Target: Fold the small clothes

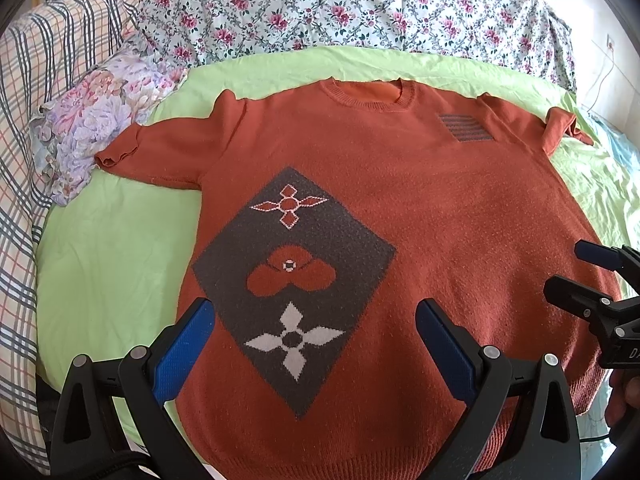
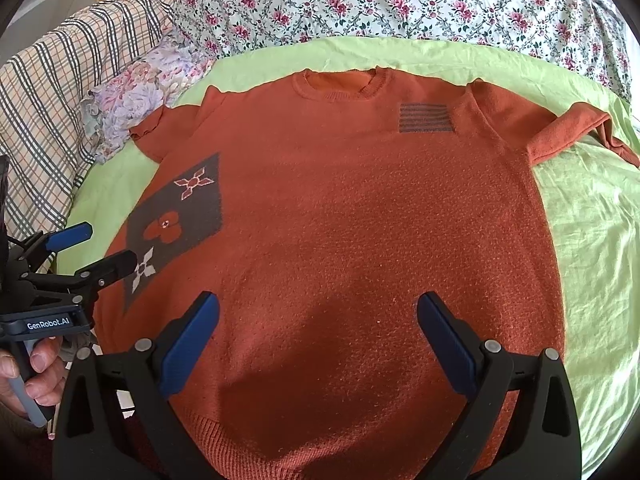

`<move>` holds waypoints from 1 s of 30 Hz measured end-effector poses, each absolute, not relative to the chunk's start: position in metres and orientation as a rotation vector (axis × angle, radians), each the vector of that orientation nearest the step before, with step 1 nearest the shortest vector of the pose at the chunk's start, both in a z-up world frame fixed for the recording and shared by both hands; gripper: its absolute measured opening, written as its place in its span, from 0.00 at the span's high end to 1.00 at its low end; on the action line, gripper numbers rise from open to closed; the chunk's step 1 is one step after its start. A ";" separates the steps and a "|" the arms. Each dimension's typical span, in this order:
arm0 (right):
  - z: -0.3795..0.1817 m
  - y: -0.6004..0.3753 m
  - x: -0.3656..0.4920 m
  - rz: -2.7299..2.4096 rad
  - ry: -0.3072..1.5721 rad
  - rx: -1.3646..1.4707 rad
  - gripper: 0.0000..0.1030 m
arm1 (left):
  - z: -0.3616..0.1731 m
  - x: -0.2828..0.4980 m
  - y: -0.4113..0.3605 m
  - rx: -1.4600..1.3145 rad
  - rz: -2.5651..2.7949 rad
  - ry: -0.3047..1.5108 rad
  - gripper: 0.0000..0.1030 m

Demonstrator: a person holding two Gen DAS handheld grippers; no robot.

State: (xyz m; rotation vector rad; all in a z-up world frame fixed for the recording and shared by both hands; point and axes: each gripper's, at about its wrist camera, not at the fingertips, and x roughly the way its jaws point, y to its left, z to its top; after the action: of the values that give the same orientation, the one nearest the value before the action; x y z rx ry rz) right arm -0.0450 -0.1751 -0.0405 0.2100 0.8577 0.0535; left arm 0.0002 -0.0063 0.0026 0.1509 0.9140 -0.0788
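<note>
From the left wrist camera, the left gripper hangs with its blue-padded fingers spread wide apart and nothing between them, above the lower part of an orange knitted sweater. The sweater lies flat and face up on a light green sheet, collar at the far end, both short sleeves spread out. Just ahead of the fingers, and partly between them, sits the sweater's grey diamond panel with its three flower motifs. Far ahead and to the right is a small grey striped patch on the chest. Off to the right — over the sweater's edge — the right gripper is visible, jaws also apart. From the right wrist camera, the right gripper stands wide open over plain orange knit near the hem, gripping nothing. To its left the left gripper hovers open by the diamond panel, a hand holding its handle. Beyond the sheet lie a floral quilt and a plaid blanket.
</note>
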 end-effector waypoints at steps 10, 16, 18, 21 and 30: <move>-0.043 -0.178 -0.044 0.035 0.925 0.188 0.04 | -0.002 0.004 -0.005 0.149 -0.108 0.903 0.02; -0.044 -0.195 -0.050 -0.002 0.838 0.194 0.04 | -0.007 0.015 -0.008 0.134 -0.121 0.947 0.02; -0.043 -0.209 -0.050 -0.017 0.811 0.220 0.04 | -0.007 0.023 -0.010 0.134 -0.126 0.960 0.02; -0.037 -0.243 -0.050 -0.063 0.778 0.270 0.04 | -0.006 0.037 -0.012 0.133 -0.125 0.974 0.02; -0.015 -0.395 -0.040 -0.259 0.710 0.508 0.18 | -0.007 0.081 -0.021 0.156 -0.096 0.994 0.02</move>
State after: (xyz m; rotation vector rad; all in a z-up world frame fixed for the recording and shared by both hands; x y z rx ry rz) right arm -0.0402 -0.3950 -0.0147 0.5079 0.7102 -0.2593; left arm 0.0814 -0.0208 -0.0068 0.1558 0.9940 -0.0965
